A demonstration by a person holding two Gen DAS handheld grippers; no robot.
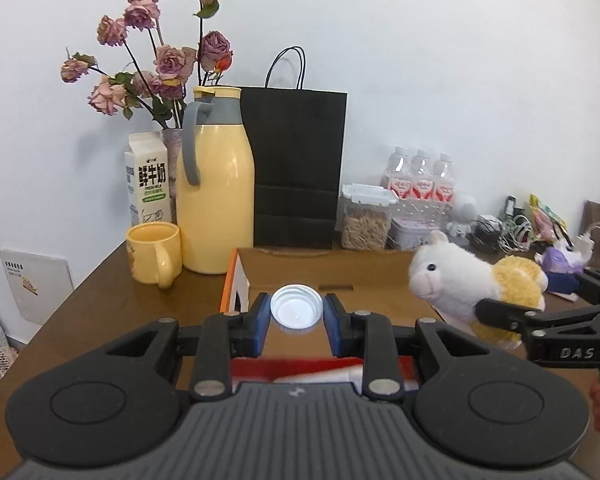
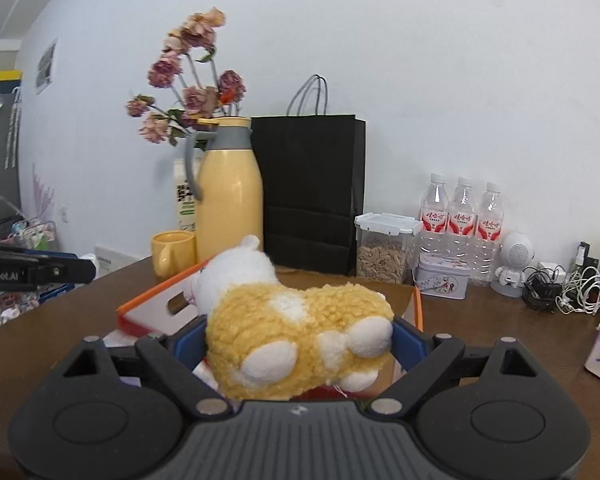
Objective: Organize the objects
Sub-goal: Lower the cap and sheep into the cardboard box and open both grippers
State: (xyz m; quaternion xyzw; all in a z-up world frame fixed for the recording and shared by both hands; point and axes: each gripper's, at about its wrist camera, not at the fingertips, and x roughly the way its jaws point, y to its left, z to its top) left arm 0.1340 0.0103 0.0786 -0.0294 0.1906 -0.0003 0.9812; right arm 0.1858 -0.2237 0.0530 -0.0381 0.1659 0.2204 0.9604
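My left gripper (image 1: pixel 296 312) is shut on a white round bottle cap (image 1: pixel 296 310), held between its blue pads above an open cardboard box (image 1: pixel 284 264) with an orange edge. My right gripper (image 2: pixel 300 344) is shut on a white and yellow plush alpaca (image 2: pixel 300 336), held above the same box (image 2: pixel 156 304). In the left wrist view the alpaca (image 1: pixel 460 284) hangs at the right in the right gripper's fingers (image 1: pixel 500 314). Red and white contents lie in the box under my left gripper.
On the brown table stand a yellow mug (image 1: pixel 154 252), a yellow thermos jug (image 1: pixel 216 184), a milk carton (image 1: pixel 146 178), a vase of dried roses (image 1: pixel 160 64), a black paper bag (image 1: pixel 296 168), a jar of oats (image 1: pixel 366 222), three water bottles (image 2: pixel 462 216), a tin (image 2: pixel 442 280), cables (image 2: pixel 568 288).
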